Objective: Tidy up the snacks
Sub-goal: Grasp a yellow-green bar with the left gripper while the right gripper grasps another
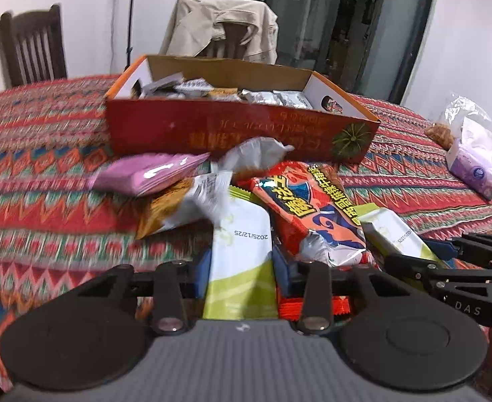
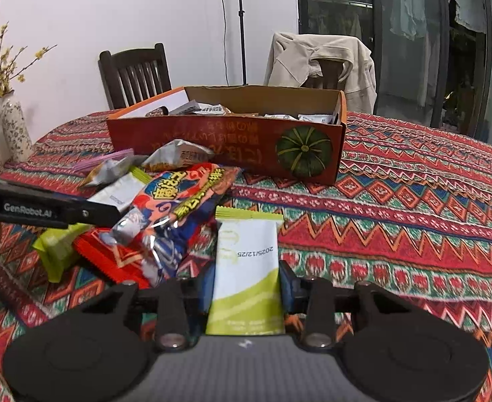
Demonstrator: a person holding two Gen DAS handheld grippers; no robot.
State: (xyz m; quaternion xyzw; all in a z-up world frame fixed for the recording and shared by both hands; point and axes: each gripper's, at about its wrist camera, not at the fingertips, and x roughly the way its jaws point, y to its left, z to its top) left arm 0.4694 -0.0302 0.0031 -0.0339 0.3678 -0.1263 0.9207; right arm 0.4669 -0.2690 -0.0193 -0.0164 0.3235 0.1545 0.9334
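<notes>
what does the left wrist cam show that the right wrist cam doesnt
Only the left wrist view shows the purple tissue pack and the clear bag at the table's right edge.

Only the right wrist view shows the flowered vase with yellow blossom branches.

Both show the open red box of snacks, the red and blue snack bag, the jacket-draped chair, and each gripper, left gripper and right gripper, shut on a white and green packet.
</notes>
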